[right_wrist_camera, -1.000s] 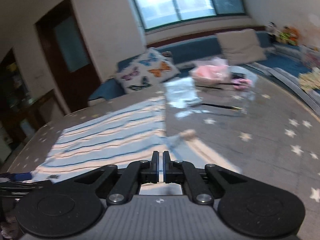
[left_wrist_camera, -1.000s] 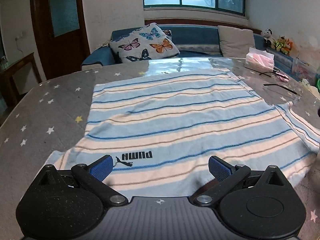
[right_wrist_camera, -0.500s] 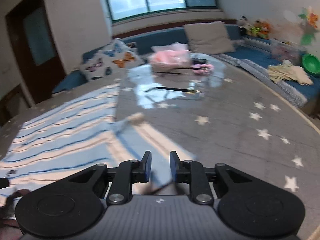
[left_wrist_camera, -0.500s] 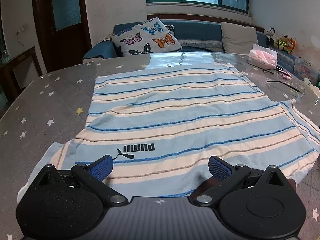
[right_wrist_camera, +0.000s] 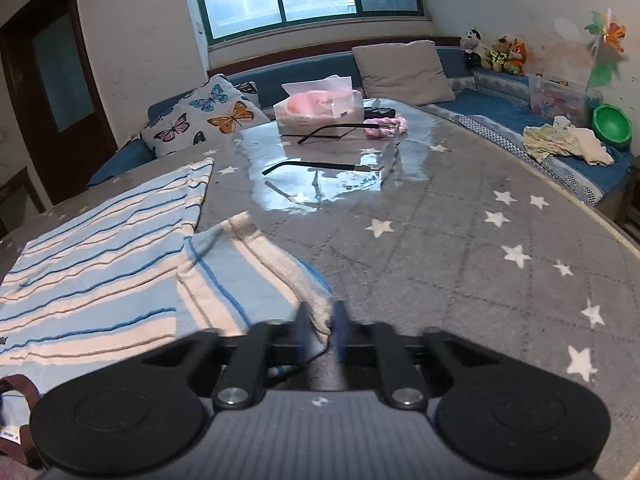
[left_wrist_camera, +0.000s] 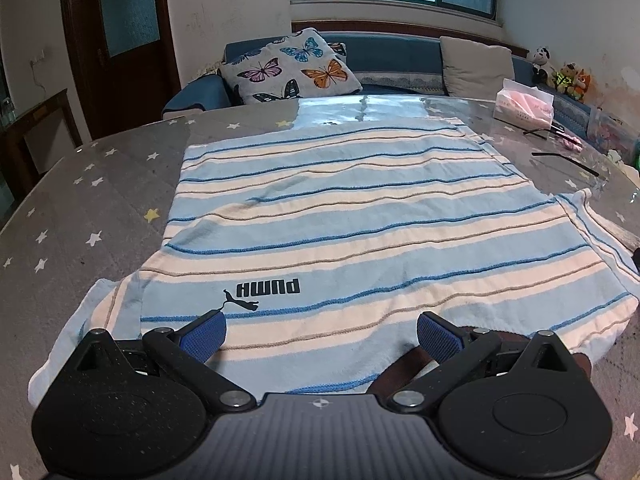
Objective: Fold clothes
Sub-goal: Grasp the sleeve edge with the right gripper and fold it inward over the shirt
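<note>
A light-blue and cream striped T-shirt (left_wrist_camera: 340, 220) with a black PUMA logo lies flat on the grey star-patterned table (left_wrist_camera: 100, 200), collar end toward me. My left gripper (left_wrist_camera: 320, 332) is open, its blue pads wide apart just above the collar end. In the right wrist view the shirt's right sleeve (right_wrist_camera: 240, 276) lies spread on the table. My right gripper (right_wrist_camera: 320, 328) is open a little, its blurred fingers at the sleeve's outer edge with a fold of cloth between them, not clamped.
A pink tissue box (right_wrist_camera: 320, 108), a pair of glasses (right_wrist_camera: 324, 166), and a pink hair tie (right_wrist_camera: 386, 126) sit on the far right of the table. A sofa with a butterfly cushion (left_wrist_camera: 292, 68) stands behind. The table edge (right_wrist_camera: 600, 220) curves at right.
My right gripper opened from shut and swung right, down to the sleeve's edge. My left gripper drew back slightly, showing more of the shirt's near end.
</note>
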Action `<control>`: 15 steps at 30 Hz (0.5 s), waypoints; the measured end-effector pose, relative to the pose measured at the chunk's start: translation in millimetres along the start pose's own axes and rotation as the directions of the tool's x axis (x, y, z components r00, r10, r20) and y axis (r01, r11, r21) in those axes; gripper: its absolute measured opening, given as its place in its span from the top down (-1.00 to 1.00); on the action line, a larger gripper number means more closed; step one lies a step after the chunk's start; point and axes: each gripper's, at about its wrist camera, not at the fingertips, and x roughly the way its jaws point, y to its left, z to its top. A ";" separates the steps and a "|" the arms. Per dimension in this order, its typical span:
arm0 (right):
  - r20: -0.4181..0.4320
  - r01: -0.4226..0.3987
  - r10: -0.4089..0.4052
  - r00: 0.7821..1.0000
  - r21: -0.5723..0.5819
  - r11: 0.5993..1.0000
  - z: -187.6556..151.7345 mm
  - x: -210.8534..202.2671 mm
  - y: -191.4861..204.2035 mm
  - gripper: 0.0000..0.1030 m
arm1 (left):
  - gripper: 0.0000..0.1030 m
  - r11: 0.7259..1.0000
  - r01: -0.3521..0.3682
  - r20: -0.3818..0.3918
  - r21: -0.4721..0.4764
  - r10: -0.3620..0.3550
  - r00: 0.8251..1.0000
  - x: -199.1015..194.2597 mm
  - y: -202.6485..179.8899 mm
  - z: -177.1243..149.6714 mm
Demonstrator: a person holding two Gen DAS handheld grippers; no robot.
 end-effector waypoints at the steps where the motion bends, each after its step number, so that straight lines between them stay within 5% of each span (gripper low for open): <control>1: 0.004 -0.005 0.005 1.000 0.004 1.000 0.8 -1.5 0.6 0.88 | -1.00 1.000 0.000 0.000 -0.001 0.000 1.000 -0.1 0.6 -0.3; 15: 0.065 -0.234 0.242 0.968 -0.116 0.965 19.4 -45.2 65.1 0.90 | -1.00 1.000 0.001 -0.014 -0.025 -0.001 1.000 2.0 6.4 -5.1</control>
